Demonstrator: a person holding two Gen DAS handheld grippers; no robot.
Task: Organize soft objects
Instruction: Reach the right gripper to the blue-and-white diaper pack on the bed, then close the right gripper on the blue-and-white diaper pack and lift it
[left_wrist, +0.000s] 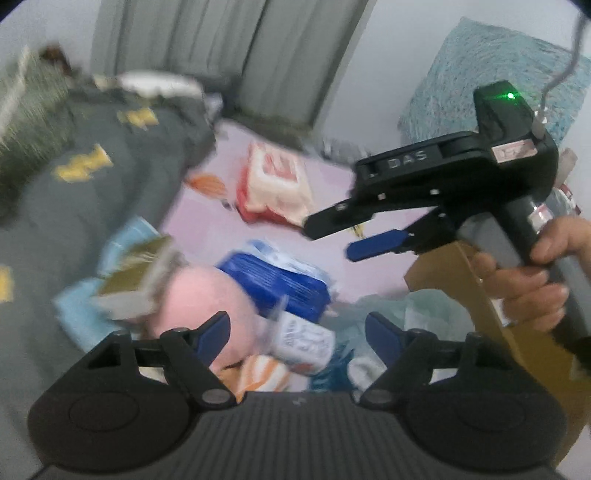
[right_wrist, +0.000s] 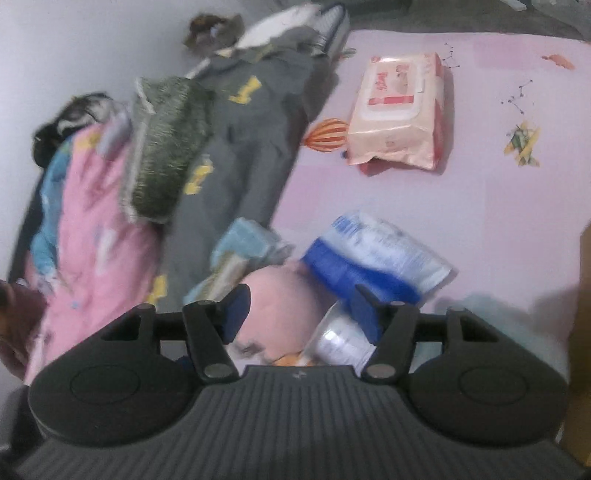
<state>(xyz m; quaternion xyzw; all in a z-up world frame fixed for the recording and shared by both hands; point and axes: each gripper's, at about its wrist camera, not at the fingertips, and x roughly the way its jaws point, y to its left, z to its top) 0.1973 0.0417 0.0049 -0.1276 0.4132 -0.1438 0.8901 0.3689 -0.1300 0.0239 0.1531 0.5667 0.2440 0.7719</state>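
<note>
A pink plush lies on the pink bed sheet, next to a blue-and-white soft pack and a small white pack. A pink wipes pack lies farther off. My left gripper is open and empty just above the plush and packs. My right gripper is open and empty over the same pile; it also shows in the left wrist view, held in a hand.
A grey garment with yellow numbers lies left of the pile, with an olive knit and a pink blanket. A cardboard box with teal cloth stands at the right. Grey curtains hang behind.
</note>
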